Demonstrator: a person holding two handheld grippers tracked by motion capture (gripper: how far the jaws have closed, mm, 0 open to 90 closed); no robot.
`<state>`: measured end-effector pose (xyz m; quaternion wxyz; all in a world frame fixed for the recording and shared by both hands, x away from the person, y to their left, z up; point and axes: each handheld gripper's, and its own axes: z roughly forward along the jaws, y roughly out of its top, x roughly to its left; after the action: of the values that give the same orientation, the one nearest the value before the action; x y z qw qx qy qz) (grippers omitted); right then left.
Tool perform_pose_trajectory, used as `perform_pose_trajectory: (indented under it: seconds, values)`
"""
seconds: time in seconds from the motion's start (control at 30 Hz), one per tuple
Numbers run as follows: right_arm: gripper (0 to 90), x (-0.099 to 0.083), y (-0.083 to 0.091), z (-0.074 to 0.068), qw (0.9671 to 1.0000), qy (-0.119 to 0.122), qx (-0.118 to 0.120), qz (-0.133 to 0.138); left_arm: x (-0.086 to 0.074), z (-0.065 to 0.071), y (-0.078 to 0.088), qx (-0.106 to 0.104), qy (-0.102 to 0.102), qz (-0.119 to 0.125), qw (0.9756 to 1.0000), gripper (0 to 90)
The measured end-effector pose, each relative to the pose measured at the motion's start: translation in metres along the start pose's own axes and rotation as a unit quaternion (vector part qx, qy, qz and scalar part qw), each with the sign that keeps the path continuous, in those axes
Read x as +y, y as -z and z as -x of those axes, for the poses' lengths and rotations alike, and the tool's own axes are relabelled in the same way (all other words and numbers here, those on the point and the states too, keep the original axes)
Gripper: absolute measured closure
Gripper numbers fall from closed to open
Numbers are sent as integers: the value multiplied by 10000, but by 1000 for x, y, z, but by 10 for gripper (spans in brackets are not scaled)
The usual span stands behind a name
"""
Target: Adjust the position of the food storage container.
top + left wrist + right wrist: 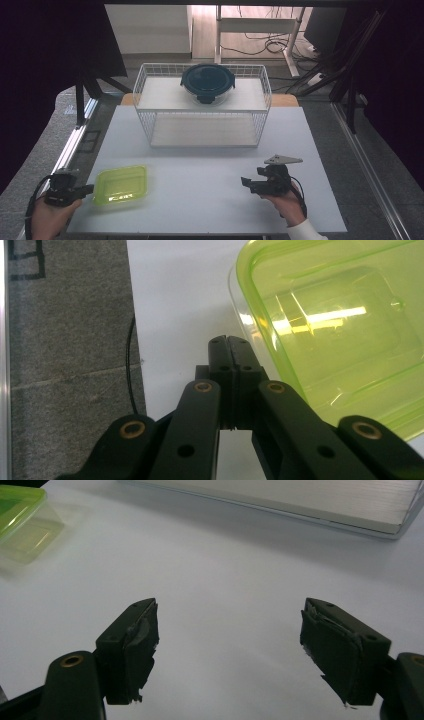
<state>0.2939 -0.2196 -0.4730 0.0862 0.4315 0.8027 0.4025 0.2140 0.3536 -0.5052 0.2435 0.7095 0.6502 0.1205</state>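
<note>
At the tabletop's near-left corner, my closed left tongs (89,189) meet the light, slippery tub (121,184); I'd pinch its rim, right tongs (246,183) wide.

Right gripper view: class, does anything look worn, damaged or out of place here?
Yes. The rubber pads on the right tongs look torn and ragged, with frayed edges peeling from both open jaws. The white table under them shows no spill.
</note>
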Motion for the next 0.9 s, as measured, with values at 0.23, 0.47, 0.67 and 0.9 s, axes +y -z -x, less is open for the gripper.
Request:
perform_pose_trajectory:
  seconds: [0.23,0.47,0.67,0.9]
  values:
    - [233,1,2,1,10000,-45,-42,66,-2,3,-7,-174,27,-82,9998,900]
    - [233,1,3,2,9999,-69,-49,58,2,19,-14,-369,-105,-99,9992,900]
    - [233,1,3,2,9999,-67,-44,69,12,34,-24,-522,-237,-111,9983,900]
    - [233,1,5,3,9999,-78,-30,82,27,55,-36,-652,-412,-53,9970,900]
